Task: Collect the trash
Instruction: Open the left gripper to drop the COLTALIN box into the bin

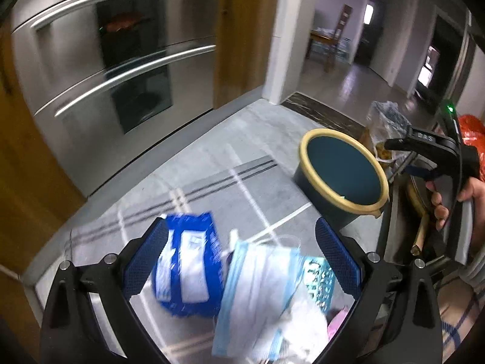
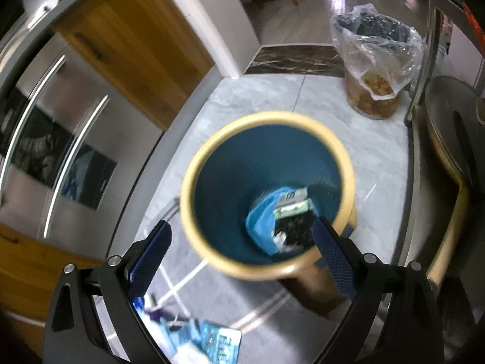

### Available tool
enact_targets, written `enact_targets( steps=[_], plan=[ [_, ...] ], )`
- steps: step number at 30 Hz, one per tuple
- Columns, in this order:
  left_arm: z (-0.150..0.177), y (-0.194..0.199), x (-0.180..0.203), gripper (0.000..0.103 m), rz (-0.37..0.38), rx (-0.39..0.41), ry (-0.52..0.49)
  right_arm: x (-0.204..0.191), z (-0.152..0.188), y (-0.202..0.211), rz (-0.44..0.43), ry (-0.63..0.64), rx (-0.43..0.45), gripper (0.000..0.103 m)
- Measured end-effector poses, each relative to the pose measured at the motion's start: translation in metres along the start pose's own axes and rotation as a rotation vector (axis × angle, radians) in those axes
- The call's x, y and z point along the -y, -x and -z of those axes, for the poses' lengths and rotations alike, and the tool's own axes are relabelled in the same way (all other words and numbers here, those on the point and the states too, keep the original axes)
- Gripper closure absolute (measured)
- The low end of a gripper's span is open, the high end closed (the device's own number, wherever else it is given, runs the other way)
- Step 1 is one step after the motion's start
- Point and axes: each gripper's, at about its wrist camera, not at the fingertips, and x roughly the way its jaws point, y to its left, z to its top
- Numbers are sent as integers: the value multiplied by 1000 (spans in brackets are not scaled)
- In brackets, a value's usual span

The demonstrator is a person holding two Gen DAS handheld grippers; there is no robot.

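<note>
A dark teal bin with a yellow rim (image 1: 342,171) stands on the grey tiled floor. In the right wrist view the bin (image 2: 266,194) is right below, with a blue bag and a green-and-white packet (image 2: 291,204) at its bottom. My right gripper (image 2: 242,242) is open and empty above the bin's rim; it also shows in the left wrist view (image 1: 424,142). My left gripper (image 1: 242,242) is open over floor trash: a blue-and-white packet (image 1: 185,270), a light blue mask pack (image 1: 260,291) and a teal packet (image 1: 321,279).
A steel oven front with bar handles (image 1: 121,60) and wooden cabinets stand on the left. A clear jar lined with a plastic bag (image 2: 376,60) stands beyond the bin. A metal rack with a pan (image 2: 448,139) is on the right. More trash (image 2: 221,342) lies near the bin.
</note>
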Motion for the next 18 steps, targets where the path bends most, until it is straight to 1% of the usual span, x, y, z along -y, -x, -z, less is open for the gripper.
enact_targets(
  steps=[2,6,10,11,15,18],
  plan=[
    [14,5,-10,7,-18,-9,21,-15,17,6,-5,35,-23,9],
    [33,7,-16,6,-41,-35,35,-43,54,13,-26,124,-68,9],
    [49,12,-23,6,-46,-41,43,-56,95,16,-23,169,-157,9],
    [51,13,-24,6,-44,-41,46,-57,107,16,-15,180,-186,9],
    [56,17,-24,6,-32,-32,43,-65,139,20,11,232,-249,9],
    [61,17,-25,6,-15,-35,58,-67,165,18,62,291,-300,9]
  ],
)
